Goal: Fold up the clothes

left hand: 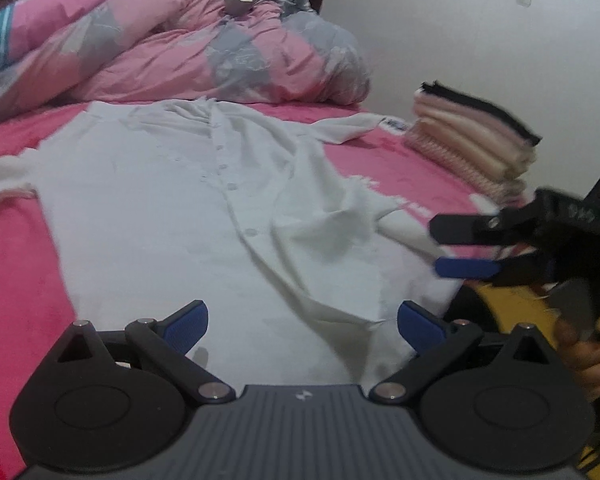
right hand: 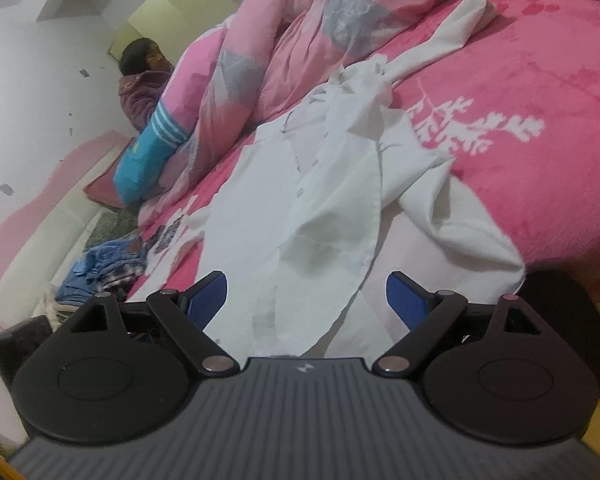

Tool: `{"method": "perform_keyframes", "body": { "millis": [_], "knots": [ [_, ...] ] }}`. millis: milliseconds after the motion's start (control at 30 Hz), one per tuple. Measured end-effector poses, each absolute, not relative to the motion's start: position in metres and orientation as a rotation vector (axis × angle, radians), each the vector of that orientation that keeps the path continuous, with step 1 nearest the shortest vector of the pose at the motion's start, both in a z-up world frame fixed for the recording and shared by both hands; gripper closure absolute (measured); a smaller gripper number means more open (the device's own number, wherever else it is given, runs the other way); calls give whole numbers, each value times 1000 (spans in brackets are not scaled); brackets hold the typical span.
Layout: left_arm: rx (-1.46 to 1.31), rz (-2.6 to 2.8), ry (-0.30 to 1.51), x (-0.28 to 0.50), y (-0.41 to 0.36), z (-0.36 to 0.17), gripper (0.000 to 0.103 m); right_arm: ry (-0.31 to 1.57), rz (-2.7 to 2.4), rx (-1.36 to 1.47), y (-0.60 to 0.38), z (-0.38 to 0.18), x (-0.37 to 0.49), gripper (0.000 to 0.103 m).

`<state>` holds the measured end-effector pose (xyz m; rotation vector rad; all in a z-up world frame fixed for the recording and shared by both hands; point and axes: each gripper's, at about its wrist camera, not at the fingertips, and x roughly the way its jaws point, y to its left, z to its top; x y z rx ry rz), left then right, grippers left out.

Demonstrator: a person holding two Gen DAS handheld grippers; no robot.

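A white button-front shirt (left hand: 172, 200) lies spread face up on the pink bedsheet (left hand: 16, 264), its right side rumpled and folded over itself. My left gripper (left hand: 302, 324) is open just above the shirt's near hem, with nothing between its blue pads (left hand: 188, 322). My right gripper (left hand: 440, 248) comes in from the right at the shirt's near right corner, held by a hand (left hand: 596, 344). In the right wrist view that gripper (right hand: 306, 296) stands wide open over the hem of the shirt (right hand: 332, 208), gripping nothing. One sleeve (right hand: 452, 36) stretches away toward the duvet.
A pink and grey duvet (left hand: 204, 48) is heaped along the far side of the bed. A stack of folded clothes (left hand: 472, 140) sits at the right by the wall. A person (right hand: 144, 80) sits beyond the bed. Blue clothes (right hand: 108, 264) are piled on the left.
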<state>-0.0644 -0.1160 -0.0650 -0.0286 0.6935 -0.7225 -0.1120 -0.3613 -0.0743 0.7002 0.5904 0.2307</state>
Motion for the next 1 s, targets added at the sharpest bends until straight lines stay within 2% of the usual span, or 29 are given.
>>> {"method": "perform_keyframes", "body": {
  "millis": [133, 267, 400, 500, 567, 833, 1000],
  "knots": [
    [-110, -776, 752, -57, -119, -68, 15, 584, 231, 717, -362, -78, -118, 16],
    [-181, -822, 825, -46, -125, -72, 34, 569, 214, 730, -367, -81, -124, 17],
    [-261, -850, 910, -33, -132, -81, 50, 537, 181, 719, -373, -80, -131, 19],
    [-273, -840, 948, -27, -140, -87, 70, 498, 128, 640, -377, -72, -137, 22],
    [-268, -828, 964, -24, -144, -91, 89, 478, 95, 580, -381, -68, -138, 23],
    [-314, -764, 941, -20, -124, -90, 101, 495, 61, 440, -401, -64, -110, 28],
    [-359, -718, 910, -18, -105, -86, 101, 531, 70, 408, -405, -67, -83, 36]
  ]
}}
